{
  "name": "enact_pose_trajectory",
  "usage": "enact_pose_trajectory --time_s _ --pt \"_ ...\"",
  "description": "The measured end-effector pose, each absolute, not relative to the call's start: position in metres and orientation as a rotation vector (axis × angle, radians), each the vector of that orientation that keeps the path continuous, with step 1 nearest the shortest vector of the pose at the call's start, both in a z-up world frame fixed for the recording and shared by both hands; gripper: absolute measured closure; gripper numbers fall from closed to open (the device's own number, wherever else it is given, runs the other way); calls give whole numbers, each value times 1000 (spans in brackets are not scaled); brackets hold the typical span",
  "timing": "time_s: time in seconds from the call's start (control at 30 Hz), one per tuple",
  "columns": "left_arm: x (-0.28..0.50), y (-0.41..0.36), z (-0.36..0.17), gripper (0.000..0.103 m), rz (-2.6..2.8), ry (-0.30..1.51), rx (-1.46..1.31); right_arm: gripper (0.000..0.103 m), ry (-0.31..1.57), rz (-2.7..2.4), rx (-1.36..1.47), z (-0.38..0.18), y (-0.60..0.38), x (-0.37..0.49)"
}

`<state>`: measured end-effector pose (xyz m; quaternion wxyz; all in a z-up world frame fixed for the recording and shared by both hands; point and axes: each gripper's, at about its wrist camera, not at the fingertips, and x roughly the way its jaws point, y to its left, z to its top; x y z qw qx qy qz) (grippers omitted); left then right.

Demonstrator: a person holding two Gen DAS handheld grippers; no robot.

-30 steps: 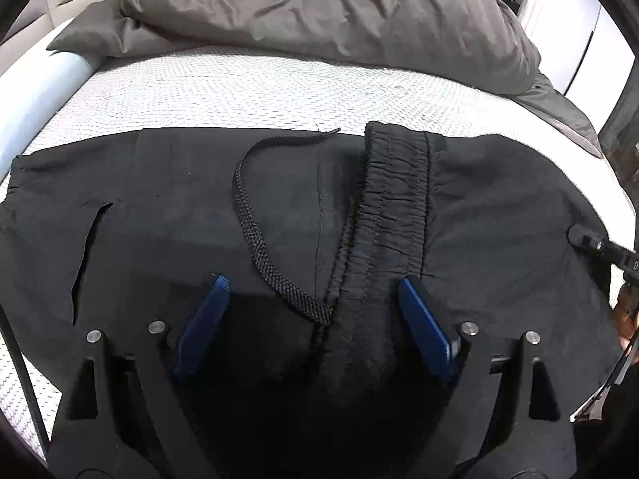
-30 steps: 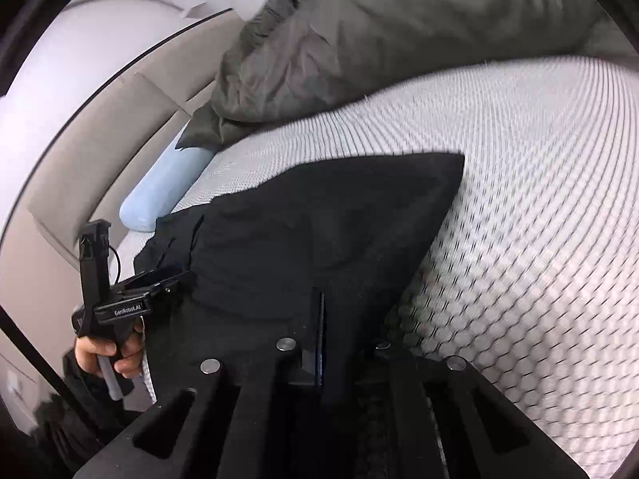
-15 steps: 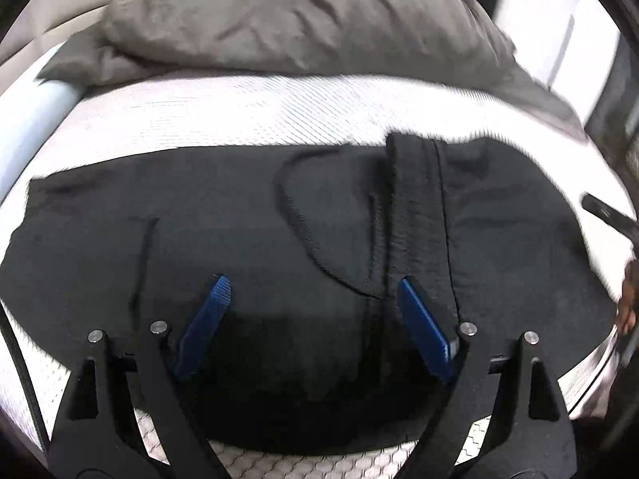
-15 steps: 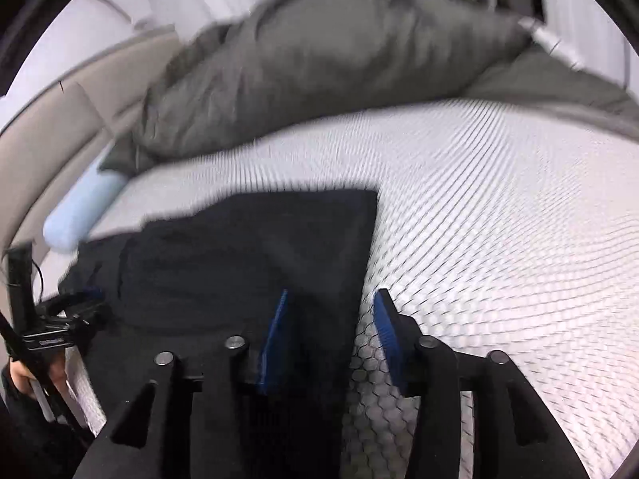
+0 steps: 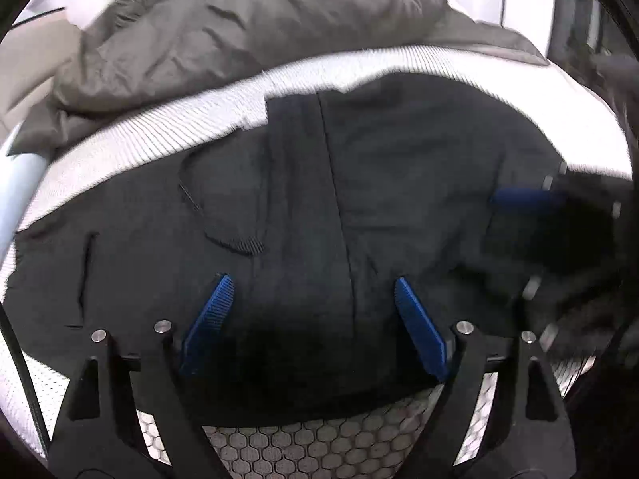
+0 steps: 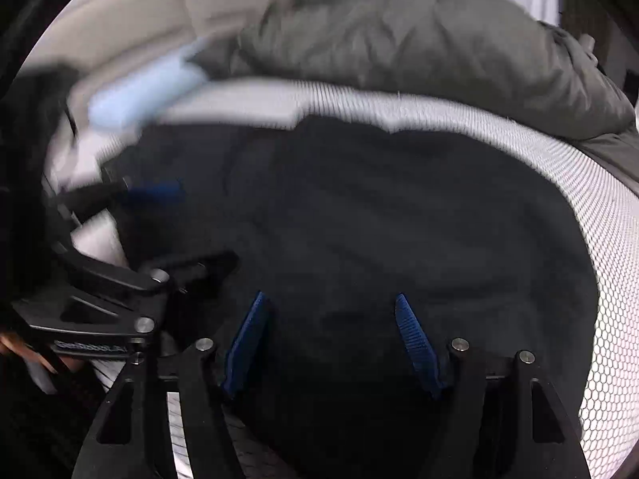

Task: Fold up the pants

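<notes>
Black cloth: the pants (image 5: 359, 207) lie flat on the bed (image 5: 159, 127), spread under and ahead of both claws, already doubled into a broad dark slab.
Far left: a pale blue bolster (image 5: 20, 183) sits at the bed's edge, well left of the left claw; beyond the pants, a grey duvet (image 5: 259, 32) is heaped.
Left claw: the left claw (image 5: 311, 319) hangs over the near hem with its jaws wide apart and nothing pinched; the cord (image 5: 235, 241) lies just ahead of its left finger, and the waistband seam runs away between the fingers.
Right claw: the right claw (image 6: 327, 339) was clamped on the cloth's corner a second ago; now its jaws are opening, the fabric lies loose beneath them and the pads do not press it. In the left view it shows blurred to the right (image 5: 559, 215).
Change: the corner has been let go and both claws have swung in over the middle of the pants; each view is smeared.
Meaning: that fold looks laid down and finished. Next is probably a fresh grip on an edge for another fold, and the loose cord may need tucking first.
</notes>
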<state>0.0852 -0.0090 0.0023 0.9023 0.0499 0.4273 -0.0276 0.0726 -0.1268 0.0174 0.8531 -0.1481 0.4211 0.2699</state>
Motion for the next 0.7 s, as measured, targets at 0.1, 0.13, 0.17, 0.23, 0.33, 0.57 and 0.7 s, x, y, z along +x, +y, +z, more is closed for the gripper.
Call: enact_pose_trajectory --time_s 0.1,0.13,0.17,0.23,0.33,0.57,0.7 --pt "81 9 0 10 -58 890 46 35 883 489 -274 24 -161 80" --pt "78 16 0 10 -62 892 23 35 881 452 -267 24 -173 82" --pt "76 21 1 10 -66 894 8 35 880 418 -261 24 -185 84" --pt "71 27 4 10 -74 893 -9 35 865 393 -230 27 -204 84" --pt "61 38 13 10 -87 873 -42 34 829 384 -219 35 -212 76" --pt "46 48 16 10 -50 877 -63 34 818 493 -274 34 -177 60" --pt "42 46 19 10 -75 879 -35 32 836 476 -340 27 -178 66"
